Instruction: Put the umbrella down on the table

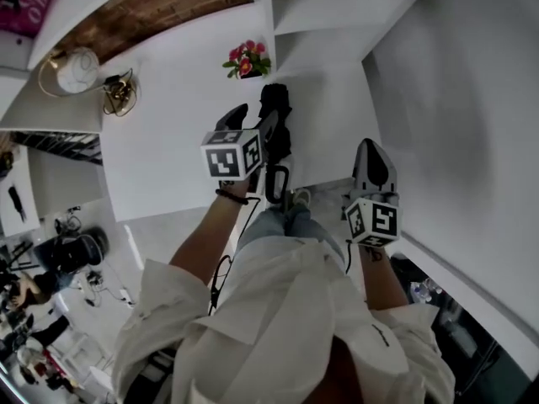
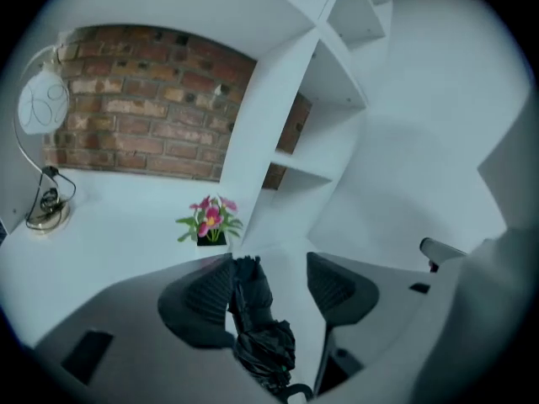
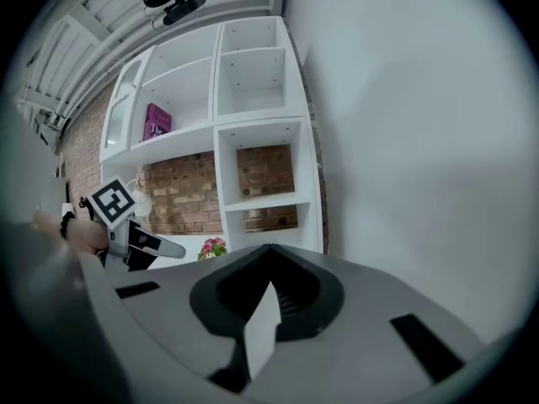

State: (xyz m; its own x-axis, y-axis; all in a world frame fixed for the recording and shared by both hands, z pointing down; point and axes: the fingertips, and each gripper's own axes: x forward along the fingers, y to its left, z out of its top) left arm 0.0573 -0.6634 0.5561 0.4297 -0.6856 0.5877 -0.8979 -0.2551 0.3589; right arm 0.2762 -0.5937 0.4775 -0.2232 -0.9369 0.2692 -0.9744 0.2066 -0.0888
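Note:
The folded black umbrella (image 1: pixel 276 120) appears to lie on the white table (image 1: pixel 168 124), its tip near a flower pot and its strap end at the table's front edge. My left gripper (image 1: pixel 255 112) hovers over it, open. In the left gripper view the umbrella (image 2: pixel 253 318) shows between the wide jaws of the left gripper (image 2: pixel 269 268), along the left pad, with a white gap to the right pad. My right gripper (image 1: pixel 370 146) is raised to the right, shut and empty. In its own view the right gripper (image 3: pixel 269 249) points at the shelves.
A small pot of pink flowers (image 1: pixel 248 60) stands just beyond the umbrella's tip. A round lamp (image 1: pixel 80 70) sits at the table's far left. White shelves (image 3: pixel 253 124) with a brick back rise behind the table, a white wall (image 1: pixel 472 99) on the right.

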